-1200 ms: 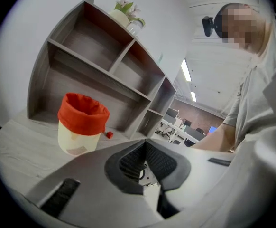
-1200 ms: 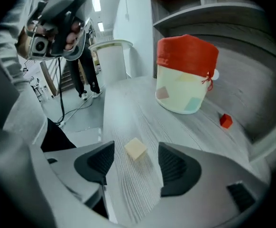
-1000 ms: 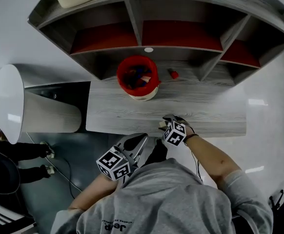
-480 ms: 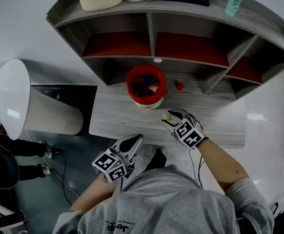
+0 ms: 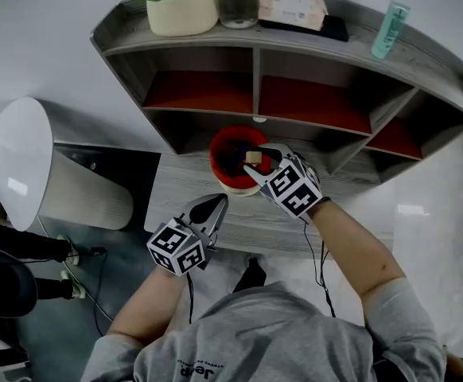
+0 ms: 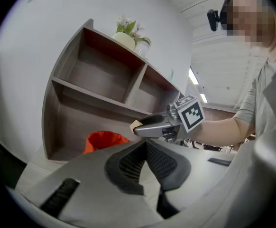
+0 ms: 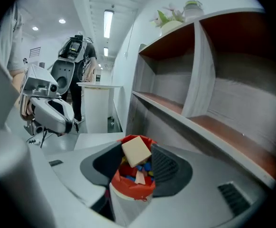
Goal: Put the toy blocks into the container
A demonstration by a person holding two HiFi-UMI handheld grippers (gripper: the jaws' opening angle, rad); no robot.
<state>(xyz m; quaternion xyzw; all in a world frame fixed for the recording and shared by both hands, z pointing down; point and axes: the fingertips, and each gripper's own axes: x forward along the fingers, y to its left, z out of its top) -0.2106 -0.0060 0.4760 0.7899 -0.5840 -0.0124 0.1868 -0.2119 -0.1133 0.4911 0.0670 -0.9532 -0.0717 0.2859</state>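
A red container (image 5: 225,146) with several coloured blocks inside stands on the grey desk (image 5: 176,193), in front of the shelf unit. My right gripper (image 5: 257,164) hangs over its rim, shut on a cream block (image 5: 254,157). In the right gripper view the cream block (image 7: 136,150) sits tilted between the jaws of the right gripper (image 7: 137,159), directly above the container (image 7: 132,180). My left gripper (image 5: 215,202) is shut and holds nothing, hovering at the desk's front edge. The left gripper view shows the left gripper (image 6: 145,144), the container (image 6: 105,140) and the held block (image 6: 136,126).
A grey shelf unit (image 5: 255,62) with red-lined compartments rises behind the container. On its top stand a flower pot (image 5: 182,10), a flat box (image 5: 291,8) and a green bottle (image 5: 389,29). A white cylinder (image 5: 13,165) lies left of the desk. A person (image 7: 83,63) stands far back.
My right gripper has carried the cream block from the desk's front edge forward to above the red container. The left gripper has shifted slightly forward and stays shut.
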